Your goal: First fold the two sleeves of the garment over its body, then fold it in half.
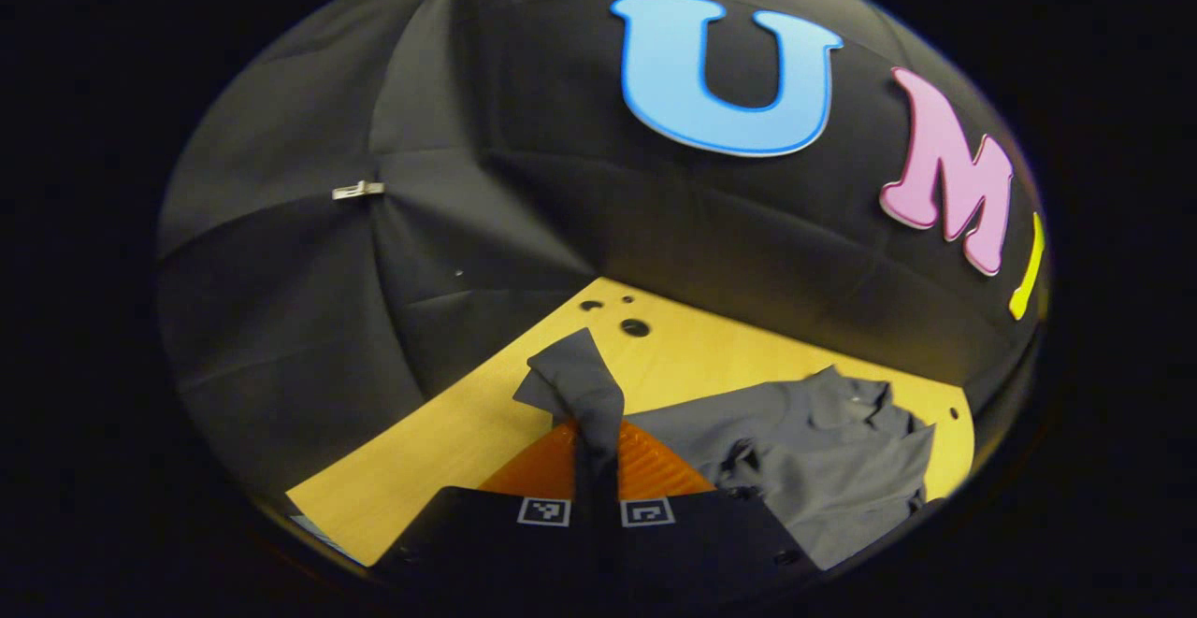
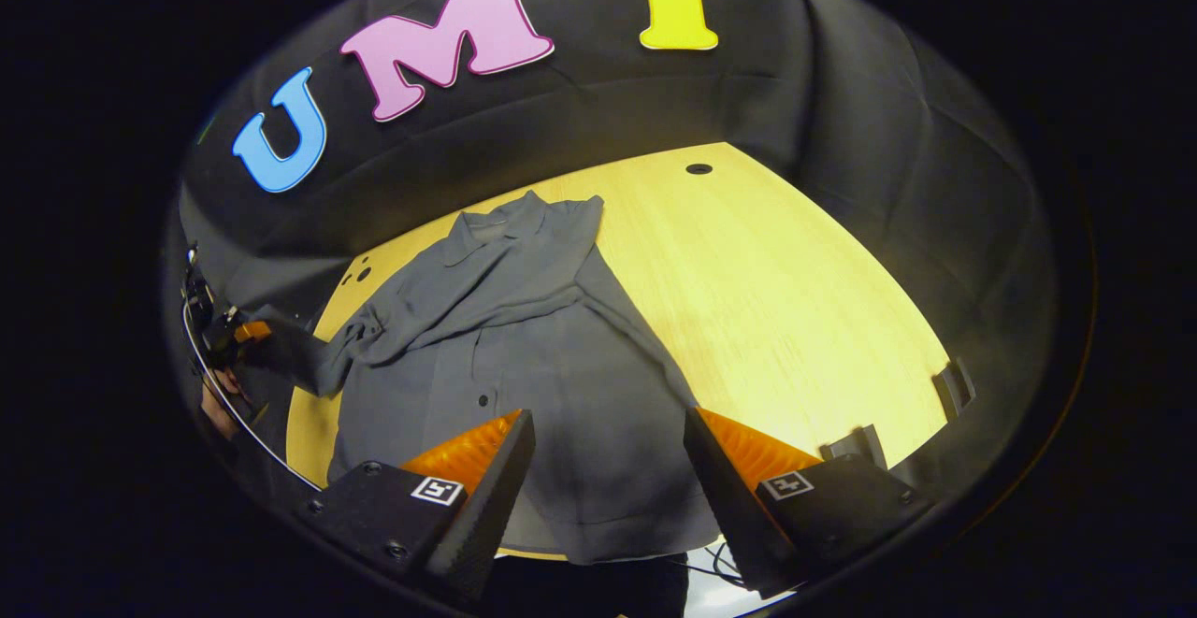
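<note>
A grey collared shirt (image 2: 552, 356) lies flat on the wooden table (image 2: 785, 291), collar toward the far wall. One sleeve (image 2: 486, 295) is folded across the chest. My left gripper (image 1: 596, 454) is shut on the other sleeve (image 1: 580, 380), whose cuff sticks up above the closed fingers; the shirt's body (image 1: 823, 454) lies to its right. In the right gripper view that gripper (image 2: 245, 333) holds the sleeve out past the table's left edge. My right gripper (image 2: 608, 450) hangs open over the shirt's lower half, nothing between its fingers.
Small round holes (image 1: 634, 326) mark the table (image 1: 449, 440) near the far wall. Two dark brackets (image 2: 954, 384) sit on the table's right front edge. Bare wood spreads to the right of the shirt. Cables (image 2: 720, 562) hang below the front edge.
</note>
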{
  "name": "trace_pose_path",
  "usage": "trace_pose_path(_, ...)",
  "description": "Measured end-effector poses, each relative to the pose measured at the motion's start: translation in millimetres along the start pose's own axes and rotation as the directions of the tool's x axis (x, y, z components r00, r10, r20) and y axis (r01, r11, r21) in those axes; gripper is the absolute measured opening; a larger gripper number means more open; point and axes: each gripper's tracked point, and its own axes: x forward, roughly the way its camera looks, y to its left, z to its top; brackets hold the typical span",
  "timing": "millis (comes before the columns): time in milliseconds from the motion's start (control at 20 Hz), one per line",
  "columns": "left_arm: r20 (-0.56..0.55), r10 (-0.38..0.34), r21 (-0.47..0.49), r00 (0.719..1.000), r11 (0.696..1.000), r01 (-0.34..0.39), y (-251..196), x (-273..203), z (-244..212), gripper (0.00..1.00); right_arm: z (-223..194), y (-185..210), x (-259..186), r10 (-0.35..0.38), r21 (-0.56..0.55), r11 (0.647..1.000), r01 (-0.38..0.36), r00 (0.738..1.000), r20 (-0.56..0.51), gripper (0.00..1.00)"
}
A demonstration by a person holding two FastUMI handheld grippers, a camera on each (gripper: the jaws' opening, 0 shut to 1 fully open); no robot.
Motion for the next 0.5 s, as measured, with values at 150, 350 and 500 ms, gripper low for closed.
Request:
trace_pose_path(150, 0.024, -0.109, 0.013, 0.994, 0.994, 0.109, -67.8, -5.9, 11.1, 0.05, 7.4, -17.2, -1.5, -0.008, 0.016, 1.000, 0.007, 1.000, 0.019, 0.99)
trace_pose_path(350, 0.011, -0.260, 0.031, 0.965, 0.965, 0.260, -159.8, -13.1, 2.8, 0.05, 5.6, -33.1, -0.3, -0.007, 0.050, 0.999, 0.006, 1.000, 0.014, 0.99)
trace_pose_path(500, -0.021, -0.348, 0.037, 0.937, 0.937, 0.348, -215.2, -16.6, -14.2, 0.05, 4.4, -43.4, -0.1, -0.017, 0.066, 0.998, 0.016, 1.000, 0.015, 0.99)
